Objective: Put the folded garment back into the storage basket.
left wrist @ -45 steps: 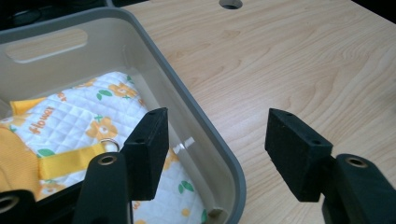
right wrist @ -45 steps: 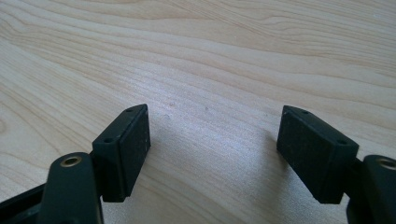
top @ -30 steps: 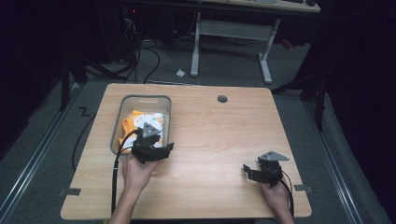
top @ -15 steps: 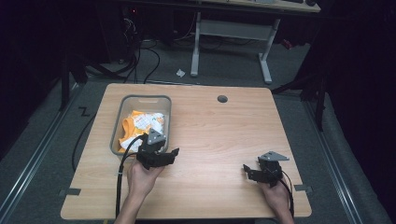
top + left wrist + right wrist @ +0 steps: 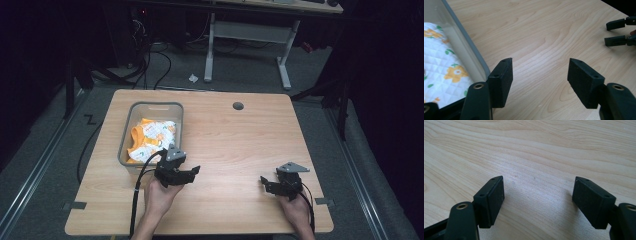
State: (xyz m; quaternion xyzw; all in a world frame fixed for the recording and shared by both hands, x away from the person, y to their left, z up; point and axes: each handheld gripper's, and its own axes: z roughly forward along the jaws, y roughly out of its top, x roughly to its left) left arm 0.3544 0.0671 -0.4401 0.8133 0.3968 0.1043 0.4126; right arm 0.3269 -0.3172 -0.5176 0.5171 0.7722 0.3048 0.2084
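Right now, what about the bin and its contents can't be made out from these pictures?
- High view: the bin's near end is hidden behind the left claw.
- High view: the flowered cloth is too small to tell what it is, or whether anything lies beneath.
- Left gripper view: the cloth and bin wall are cut off by the left edge.

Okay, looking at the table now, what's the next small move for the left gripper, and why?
Probably swing the left gripper back over the grey bin and lower it toward the flowered cloth. Its jaws stand open with nothing between them, over bare table just beside the bin.
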